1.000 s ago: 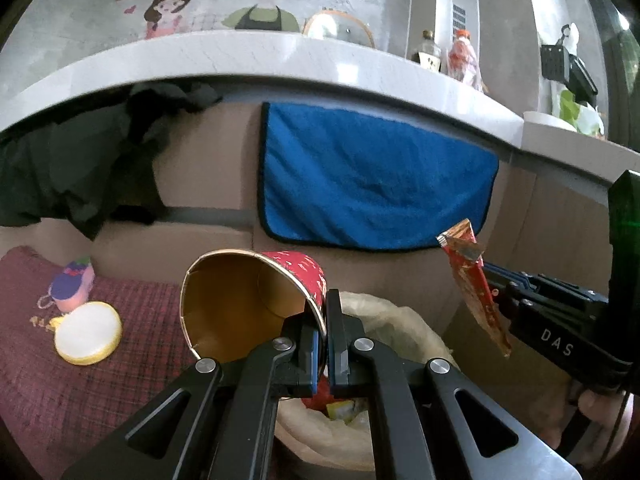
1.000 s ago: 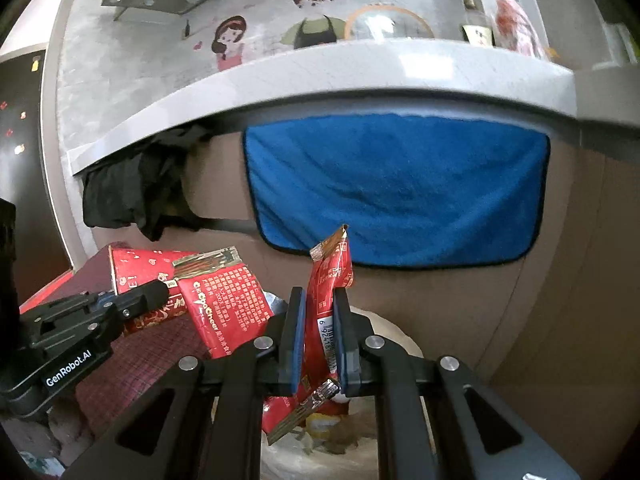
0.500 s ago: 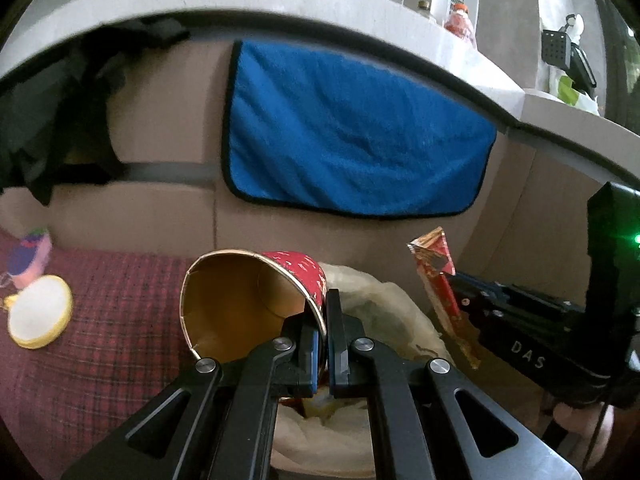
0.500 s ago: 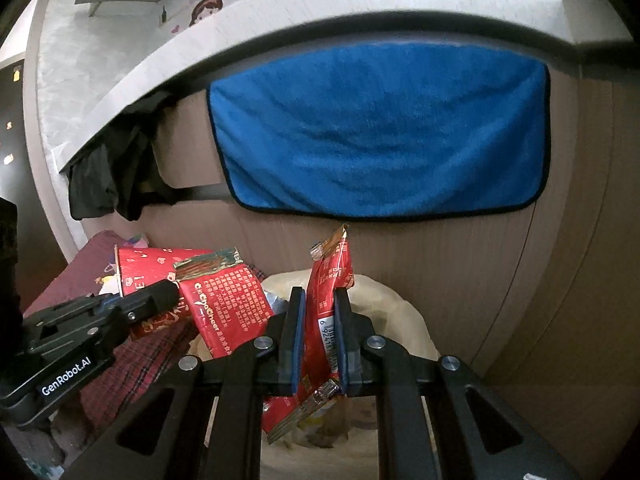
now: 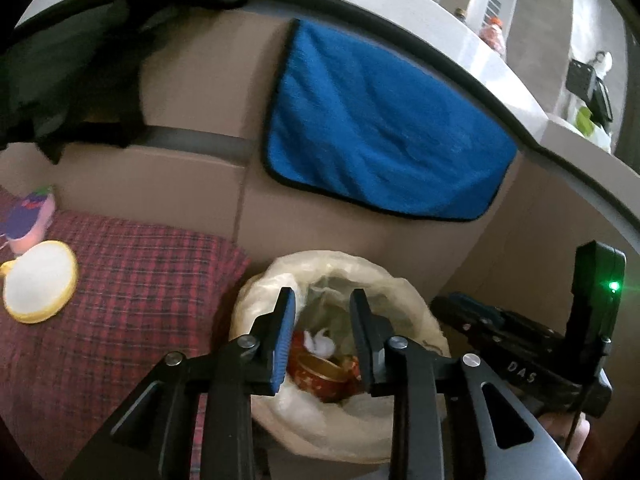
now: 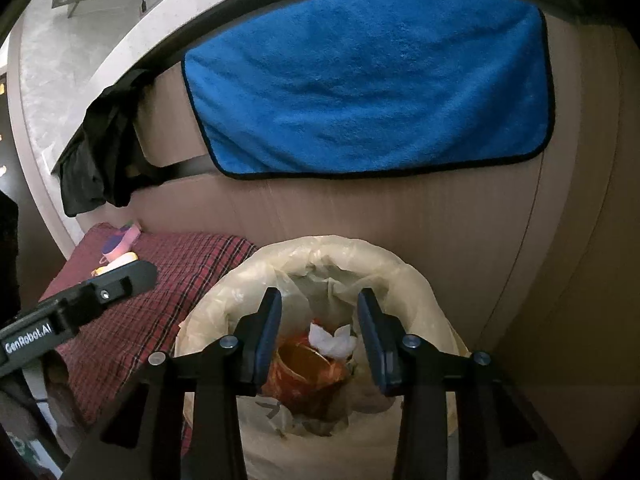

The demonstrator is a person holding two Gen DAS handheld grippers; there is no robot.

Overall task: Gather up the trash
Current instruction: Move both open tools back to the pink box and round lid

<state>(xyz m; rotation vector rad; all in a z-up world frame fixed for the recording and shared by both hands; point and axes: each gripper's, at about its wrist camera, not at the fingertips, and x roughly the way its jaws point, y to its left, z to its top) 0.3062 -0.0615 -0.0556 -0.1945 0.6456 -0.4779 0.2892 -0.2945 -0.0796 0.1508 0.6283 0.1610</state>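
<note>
A waste bin lined with a pale plastic bag stands on the floor against the wooden counter front. Inside it lies the red paper cup, gold inside showing, beside a crumpled white tissue. My left gripper hangs over the bin, its jaws opening, with nothing between them. My right gripper is above the bin too, jaws opening and empty. The red snack wrapper is not clearly told apart among the trash. Each gripper shows in the other's view, the right gripper at right, the left gripper at left.
A blue towel hangs over the counter front above the bin. Left of the bin is a red plaid cushion bearing a round white and yellow object and a pink and purple toy. Dark cloth hangs off the counter.
Both grippers opened. The red cup left the left gripper and the snack wrapper left the right; the cup now lies in the bin. Both grippers sank closer to the bin.
</note>
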